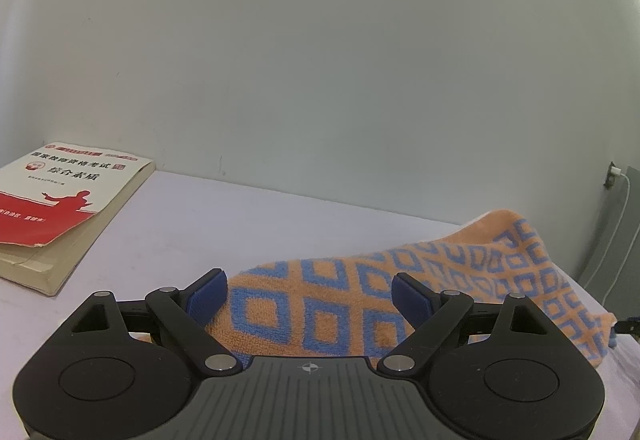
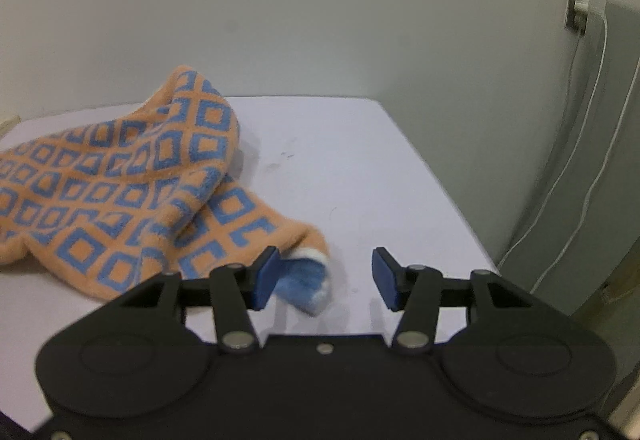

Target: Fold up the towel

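1. On the pale lavender worktop [image 2: 360, 168] I see the orange towel [image 2: 120, 176] with its blue square pattern lying crumpled in loose folds, not flat; one ridge is raised toward the wall.
2. My left claw [image 1: 310, 294] stands released, its blue pads spread wide. The towel [image 1: 400, 288] lies between and beyond the pads; I cannot tell whether either pad touches it.
3. My right claw [image 2: 325, 278] is likewise released. A blue-and-white towel corner [image 2: 308, 280] sits just beside its left pad, inside the gap, and is not clamped.
4. At the worktop's left rear, against the wall, I see a thick paperback book [image 1: 60, 208] with a red-and-white cover and a curled lower corner, well apart from the towel.
5. A plain off-white wall [image 1: 320, 60] bounds the worktop at the rear.
6. To the right, I see a wall socket [image 2: 576, 12] carrying a white plug; white cables [image 2: 592, 144] hang down from it beside a grey panel [image 2: 616, 120].
7. Faint dark smudges [image 2: 282, 160] mark the worktop right of the towel.
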`<action>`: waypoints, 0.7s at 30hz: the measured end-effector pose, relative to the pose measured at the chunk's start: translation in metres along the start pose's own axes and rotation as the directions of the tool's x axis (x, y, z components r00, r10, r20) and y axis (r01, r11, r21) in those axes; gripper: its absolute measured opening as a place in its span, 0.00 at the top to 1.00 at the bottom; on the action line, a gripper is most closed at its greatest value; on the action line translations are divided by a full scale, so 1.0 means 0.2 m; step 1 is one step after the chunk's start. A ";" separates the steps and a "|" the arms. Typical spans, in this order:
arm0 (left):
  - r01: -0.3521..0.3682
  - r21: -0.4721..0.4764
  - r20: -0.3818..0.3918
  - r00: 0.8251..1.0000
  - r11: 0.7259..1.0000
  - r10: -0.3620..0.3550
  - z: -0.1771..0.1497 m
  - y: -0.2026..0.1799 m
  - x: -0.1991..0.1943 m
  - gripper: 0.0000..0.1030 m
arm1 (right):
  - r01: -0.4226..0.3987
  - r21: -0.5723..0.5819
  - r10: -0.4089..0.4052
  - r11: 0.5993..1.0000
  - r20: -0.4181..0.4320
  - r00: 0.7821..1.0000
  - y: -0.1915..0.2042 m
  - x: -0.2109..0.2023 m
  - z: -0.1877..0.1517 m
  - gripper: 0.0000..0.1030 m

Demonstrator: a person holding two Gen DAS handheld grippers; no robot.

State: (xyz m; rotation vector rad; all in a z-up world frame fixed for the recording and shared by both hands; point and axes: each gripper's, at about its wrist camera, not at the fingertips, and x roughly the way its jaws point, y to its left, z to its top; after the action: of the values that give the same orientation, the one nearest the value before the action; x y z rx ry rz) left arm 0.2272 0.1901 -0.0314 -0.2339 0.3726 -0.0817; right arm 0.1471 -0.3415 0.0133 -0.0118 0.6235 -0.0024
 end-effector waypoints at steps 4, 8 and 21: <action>-0.004 0.003 -0.005 1.000 1.000 0.004 0.00 0.00 0.00 0.15 | -0.009 0.019 0.009 1.000 -0.028 1.000 0.03 0.07 -0.01 0.72; -0.009 0.001 -0.007 1.000 1.000 0.009 0.00 0.01 0.00 0.15 | 0.026 0.003 -0.026 1.000 0.006 1.000 0.07 0.07 0.02 0.94; -0.003 -0.002 -0.009 1.000 1.000 0.003 0.02 0.12 0.12 0.15 | 0.183 0.008 -0.177 0.983 0.295 0.939 0.08 -0.28 0.16 0.98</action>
State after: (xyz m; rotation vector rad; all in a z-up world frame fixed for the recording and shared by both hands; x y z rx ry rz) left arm 0.2508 0.2112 -0.0421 -0.2346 0.3817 -0.0794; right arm 0.1209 -0.3257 0.0714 -0.0867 0.3217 -0.1700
